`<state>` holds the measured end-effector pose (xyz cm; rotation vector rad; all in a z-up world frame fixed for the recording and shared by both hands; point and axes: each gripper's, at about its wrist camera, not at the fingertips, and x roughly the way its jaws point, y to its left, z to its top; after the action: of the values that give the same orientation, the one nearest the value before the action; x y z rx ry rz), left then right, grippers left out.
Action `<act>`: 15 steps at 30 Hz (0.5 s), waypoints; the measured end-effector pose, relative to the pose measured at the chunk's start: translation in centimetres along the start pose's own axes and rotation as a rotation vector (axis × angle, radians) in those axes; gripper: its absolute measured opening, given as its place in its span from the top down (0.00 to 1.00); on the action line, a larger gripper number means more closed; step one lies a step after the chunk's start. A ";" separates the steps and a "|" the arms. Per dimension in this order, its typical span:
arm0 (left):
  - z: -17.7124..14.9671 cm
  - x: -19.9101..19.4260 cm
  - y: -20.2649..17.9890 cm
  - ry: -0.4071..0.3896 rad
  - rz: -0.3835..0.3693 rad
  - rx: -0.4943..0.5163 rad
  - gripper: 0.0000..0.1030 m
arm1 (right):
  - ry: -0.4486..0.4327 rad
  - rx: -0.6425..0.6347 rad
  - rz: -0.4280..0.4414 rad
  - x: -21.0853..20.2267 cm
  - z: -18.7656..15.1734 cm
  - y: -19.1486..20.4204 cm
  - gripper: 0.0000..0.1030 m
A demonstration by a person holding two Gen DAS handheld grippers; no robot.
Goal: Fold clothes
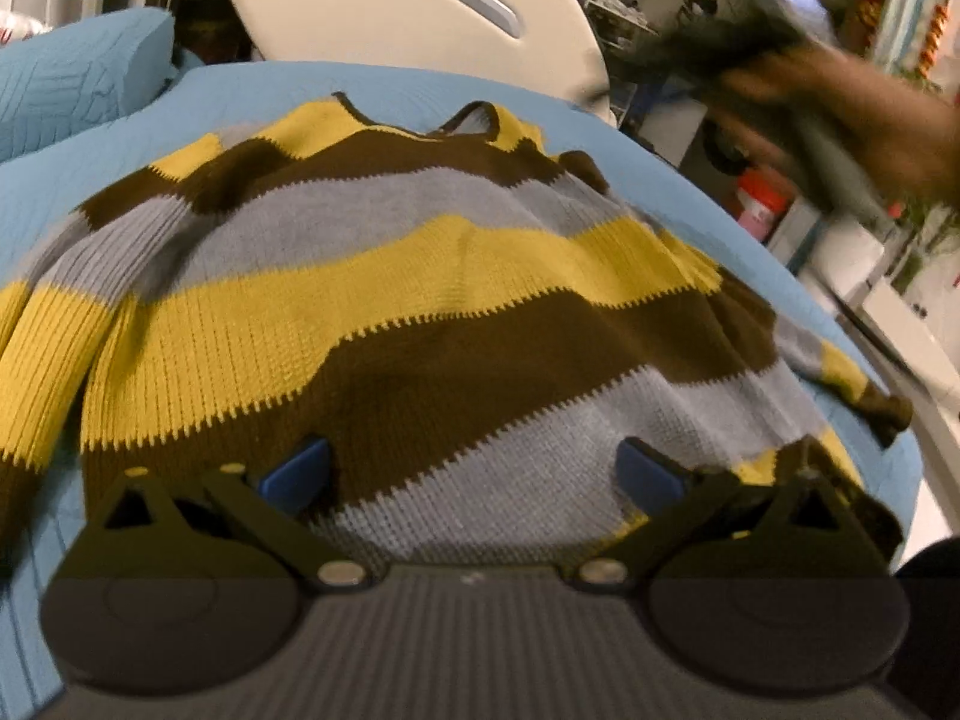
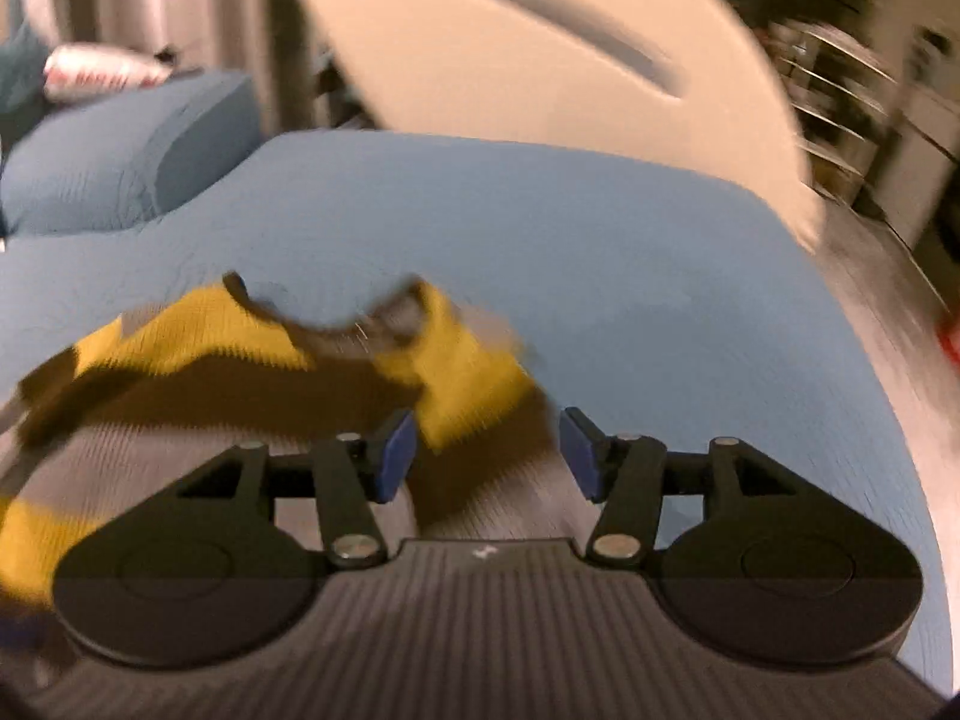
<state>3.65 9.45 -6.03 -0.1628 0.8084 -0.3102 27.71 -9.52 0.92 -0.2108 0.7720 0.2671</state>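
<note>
1. The sweater (image 1: 420, 300), knitted in wide yellow, brown and grey stripes, lies spread flat on the bed (image 1: 360, 84). Its neckline points to 12 o'clock in the left wrist view and its hem lies nearest the camera.
2. One sleeve (image 1: 42, 360) runs off toward 9 o'clock. The other sleeve (image 1: 852, 378) trails toward 3 o'clock and ends near the bed's edge.
3. The left hand-held gripper (image 1: 471, 471) hangs over the hem end of the sweater, at 6 o'clock. Its blue pads (image 1: 297, 471) stand wide apart, with only the flat knit showing between them; nothing is gripped.
4. In the right wrist view the right hand-held gripper (image 2: 486, 456) sits over the neckline end of the sweater (image 2: 240, 372), which fills the area from 9 to 6 o'clock. The picture is smeared by motion.
5. Its blue pads (image 2: 396, 456) stand about half apart. A yellow and brown part of the knit shows in the gap, but the pads do not press on it, so it holds nothing.
6. In the left wrist view a blurred hand (image 1: 840, 120) with its tool shows at 2 o'clock, above and beyond the sweater.
7. The bed has a blue quilted cover, and a blue pillow (image 1: 78, 72) sits at 10 o'clock.
8. A cream board (image 1: 420, 12) with a grey slot rises behind the bed at 12 o'clock.
9. Cluttered shelves (image 1: 630, 24) and white furniture fill the room at 1 to 3 o'clock.
</note>
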 end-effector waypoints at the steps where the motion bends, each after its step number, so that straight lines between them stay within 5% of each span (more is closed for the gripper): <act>1: 0.1 0.0 0.1 -0.001 -0.006 -0.006 0.00 | 0.013 -0.015 -0.005 1.6 1.2 0.7 0.45; 6: 0.6 0.0 1.1 -0.006 -0.047 -0.067 0.00 | 0.141 -0.127 -0.106 7.7 2.9 2.9 0.49; 7: 0.7 -0.1 1.4 -0.007 -0.060 -0.091 0.00 | 0.201 -0.167 -0.131 9.0 3.0 3.3 0.60; 8: 0.8 -0.1 1.6 -0.008 -0.067 -0.105 0.00 | 0.220 -0.219 -0.208 10.0 3.5 3.5 0.90; 9: 0.9 -0.3 1.8 -0.012 -0.075 -0.119 0.00 | 0.211 -0.278 -0.321 10.8 4.1 3.6 0.93; 12: 1.1 -0.8 2.4 -0.040 -0.082 -0.156 0.00 | 0.007 -0.268 -0.518 9.8 7.0 2.2 0.93; 15: 1.2 -1.3 2.8 -0.083 -0.054 -0.175 0.00 | -0.118 -0.279 -0.495 9.7 8.2 1.6 0.90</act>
<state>4.28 12.59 -5.03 -0.3597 0.7498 -0.2815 39.31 -4.15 -0.39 -0.6332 0.5417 -0.0838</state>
